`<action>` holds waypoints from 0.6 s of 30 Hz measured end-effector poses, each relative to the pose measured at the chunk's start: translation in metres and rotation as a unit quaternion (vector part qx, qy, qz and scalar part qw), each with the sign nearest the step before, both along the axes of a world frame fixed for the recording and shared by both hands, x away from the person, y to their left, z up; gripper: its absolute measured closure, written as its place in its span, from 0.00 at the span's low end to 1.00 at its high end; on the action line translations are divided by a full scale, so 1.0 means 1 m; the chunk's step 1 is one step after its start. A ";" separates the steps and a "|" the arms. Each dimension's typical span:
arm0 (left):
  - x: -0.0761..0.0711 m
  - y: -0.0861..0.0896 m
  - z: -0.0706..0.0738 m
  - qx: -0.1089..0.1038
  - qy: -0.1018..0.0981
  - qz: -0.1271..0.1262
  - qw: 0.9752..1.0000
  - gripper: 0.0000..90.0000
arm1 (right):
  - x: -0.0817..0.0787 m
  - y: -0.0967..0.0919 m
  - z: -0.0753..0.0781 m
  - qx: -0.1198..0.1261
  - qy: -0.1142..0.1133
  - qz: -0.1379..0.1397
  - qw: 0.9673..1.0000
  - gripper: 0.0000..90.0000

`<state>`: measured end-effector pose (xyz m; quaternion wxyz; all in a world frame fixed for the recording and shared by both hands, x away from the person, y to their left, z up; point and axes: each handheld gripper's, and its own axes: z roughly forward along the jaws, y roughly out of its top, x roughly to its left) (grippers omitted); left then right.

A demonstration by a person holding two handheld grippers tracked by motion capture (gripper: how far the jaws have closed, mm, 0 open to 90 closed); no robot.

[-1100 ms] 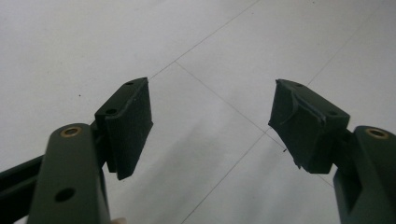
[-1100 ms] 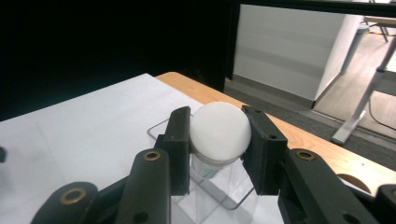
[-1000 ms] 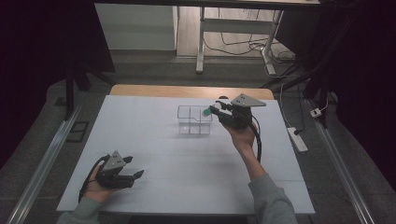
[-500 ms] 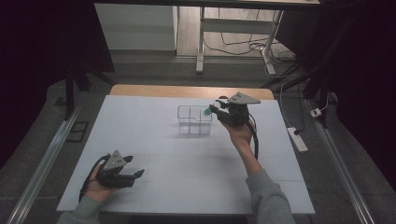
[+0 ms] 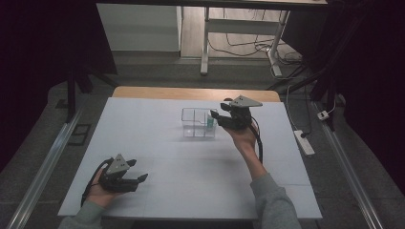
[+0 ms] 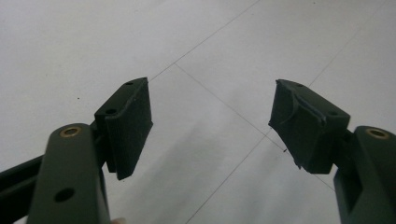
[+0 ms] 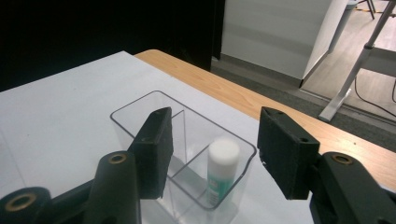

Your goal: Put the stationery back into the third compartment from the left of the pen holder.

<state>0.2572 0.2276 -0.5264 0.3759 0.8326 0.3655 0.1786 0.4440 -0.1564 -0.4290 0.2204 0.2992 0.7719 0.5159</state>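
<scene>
Beyond white table (image 5: 191, 167), dark room

Dim room, grey floor (image 5: 57, 114), white desk legs (image 5: 205, 43), floor cables (image 5: 248, 45)

A bottle (image 7: 222, 170) stands in the divided bin's (image 7: 140, 109) near compartment (upright) on the table (image 5: 157, 157).

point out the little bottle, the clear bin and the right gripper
little bottle (image 7: 223, 154), right gripper view, on its white cap
clear bin (image 7: 140, 100), right gripper view, on its far rim
right gripper (image 7: 212, 151), right gripper view, midway between its fingers
</scene>
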 end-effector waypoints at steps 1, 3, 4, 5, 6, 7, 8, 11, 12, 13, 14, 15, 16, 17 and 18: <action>0.000 0.000 0.000 0.000 0.000 0.000 1.000 0.32 | -0.001 0.000 0.000 -0.001 0.002 0.002 1.000 0.49; 0.000 0.000 0.000 -0.001 0.000 0.000 1.000 0.32 | -0.002 0.001 0.001 -0.005 0.006 0.007 1.000 0.48; 0.000 0.000 0.000 -0.001 0.000 0.000 1.000 0.32 | -0.002 0.001 0.001 -0.005 0.006 0.007 1.000 0.48; 0.000 0.000 0.000 -0.001 0.000 0.000 1.000 0.32 | -0.003 0.001 0.001 -0.006 0.009 0.007 1.000 0.48; 0.000 0.000 0.000 -0.001 0.000 0.000 1.000 0.32 | -0.003 0.001 0.001 -0.004 0.011 0.009 1.000 0.49; 0.000 0.000 0.000 -0.001 0.000 0.000 1.000 0.32 | -0.003 0.001 0.001 -0.004 0.014 0.011 1.000 0.49; 0.000 0.000 0.000 -0.001 0.000 0.000 1.000 0.32 | -0.004 0.001 0.001 -0.005 0.016 0.012 1.000 0.49; 0.000 0.000 0.000 -0.001 0.000 0.000 1.000 0.32 | -0.005 0.000 0.000 -0.003 0.020 0.016 1.000 0.49; 0.000 0.001 0.000 -0.002 0.000 0.000 1.000 0.32 | -0.005 -0.001 0.000 -0.006 0.022 0.017 1.000 0.49; 0.000 0.001 0.000 -0.002 0.000 0.000 1.000 0.32 | -0.006 -0.002 0.000 -0.007 0.025 0.018 1.000 0.49; 0.000 0.001 0.000 -0.002 0.000 -0.001 1.000 0.32 | -0.007 -0.003 -0.001 -0.004 0.027 0.019 0.999 0.49; 0.000 0.001 0.000 -0.002 0.000 -0.001 1.000 0.32 | -0.008 -0.005 -0.002 -0.005 0.031 0.020 0.999 0.49; 0.000 0.001 0.000 -0.003 0.000 0.000 1.000 0.32 | -0.008 -0.005 -0.002 -0.005 0.031 0.020 0.999 0.49; 0.001 0.001 0.000 -0.003 0.000 0.000 1.000 0.32 | -0.010 -0.007 -0.003 -0.007 0.035 0.021 0.999 0.49; 0.001 0.001 0.000 -0.003 0.000 0.000 1.000 0.32 | -0.010 -0.007 -0.003 -0.007 0.035 0.021 0.999 0.49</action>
